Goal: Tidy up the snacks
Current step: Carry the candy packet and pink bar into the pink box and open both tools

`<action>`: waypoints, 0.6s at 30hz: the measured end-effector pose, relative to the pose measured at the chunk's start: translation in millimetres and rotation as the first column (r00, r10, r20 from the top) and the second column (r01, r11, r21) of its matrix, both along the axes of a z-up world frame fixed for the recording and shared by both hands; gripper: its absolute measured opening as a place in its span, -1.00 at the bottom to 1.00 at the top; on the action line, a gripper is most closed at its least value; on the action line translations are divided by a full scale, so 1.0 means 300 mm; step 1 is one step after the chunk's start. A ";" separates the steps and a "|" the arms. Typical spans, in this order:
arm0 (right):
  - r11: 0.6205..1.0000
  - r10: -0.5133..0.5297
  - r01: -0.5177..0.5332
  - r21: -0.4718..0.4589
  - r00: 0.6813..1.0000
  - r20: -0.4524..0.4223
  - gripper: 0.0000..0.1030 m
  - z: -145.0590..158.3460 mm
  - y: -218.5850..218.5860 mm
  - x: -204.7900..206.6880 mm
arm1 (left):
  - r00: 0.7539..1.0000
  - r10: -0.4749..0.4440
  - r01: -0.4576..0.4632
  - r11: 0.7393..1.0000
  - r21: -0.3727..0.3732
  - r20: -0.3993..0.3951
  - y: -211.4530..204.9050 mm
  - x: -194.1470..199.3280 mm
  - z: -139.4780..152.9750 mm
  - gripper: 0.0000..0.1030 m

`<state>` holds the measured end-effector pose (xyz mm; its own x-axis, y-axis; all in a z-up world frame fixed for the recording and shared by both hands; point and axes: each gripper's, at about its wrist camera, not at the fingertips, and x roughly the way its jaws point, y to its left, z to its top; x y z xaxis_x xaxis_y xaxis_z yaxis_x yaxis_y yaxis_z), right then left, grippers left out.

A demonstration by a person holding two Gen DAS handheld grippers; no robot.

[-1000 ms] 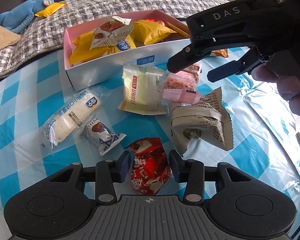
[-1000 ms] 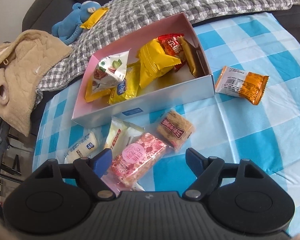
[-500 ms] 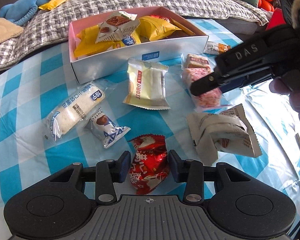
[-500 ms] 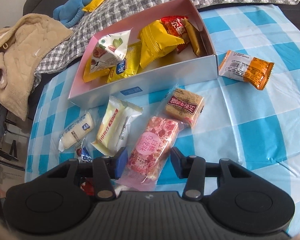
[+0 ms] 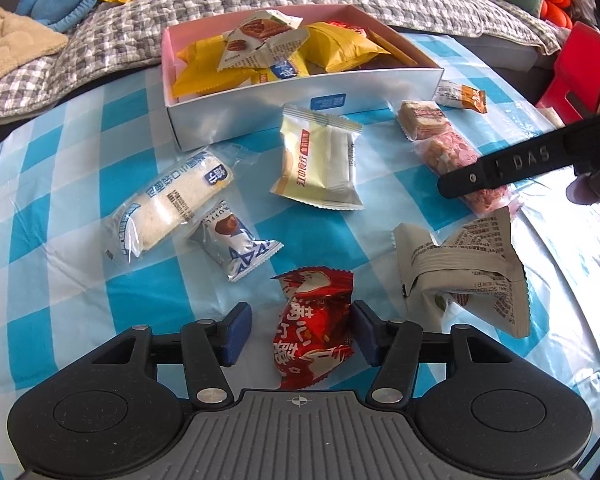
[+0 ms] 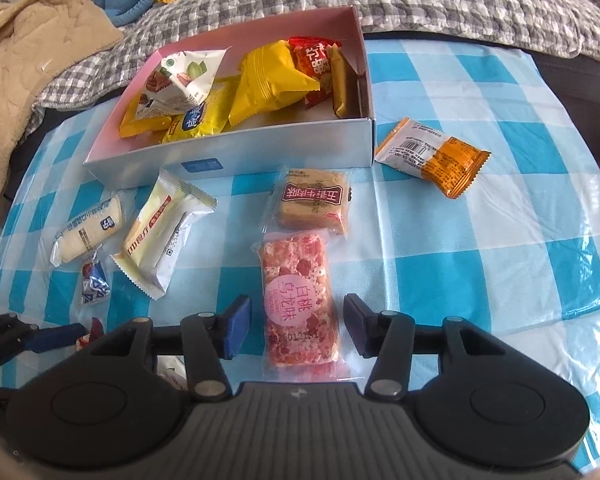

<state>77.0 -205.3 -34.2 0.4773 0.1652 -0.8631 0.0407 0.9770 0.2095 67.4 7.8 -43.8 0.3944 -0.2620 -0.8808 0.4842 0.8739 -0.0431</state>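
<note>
left tongs – just widened, astride red packet | right tongs – just widened, astride pink bar

Snacks scattered on blue-and-white checked cloth, in front of an open box, pink inside and silver outside. The box holds several yellow packets, a white pouch propped on top, and red and brown packets at the right end. Loose on the cloth: red crinkled packet; pink-speckled bar in clear wrap, lying lengthwise; brown square cake just beyond it; cream-and-white packet; white roll; small blue-white candy beside the roll; grey-beige pouch, crumpled; orange-white packet near the box's right corner.
</note>
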 end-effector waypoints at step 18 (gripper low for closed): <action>0.985 0.108 -0.104 -0.135 0.994 0.022 -0.43 0.011 0.048 -0.036 | 0.998 0.043 -0.043 0.999 -0.009 -0.034 0.002 -0.011 0.004 -0.32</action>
<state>66.2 -190.8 -30.8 0.4886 0.1003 -0.8667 -0.0685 0.9947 0.0765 64.0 8.2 -42.7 0.3754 -0.2542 -0.8913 0.4441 0.8934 -0.0677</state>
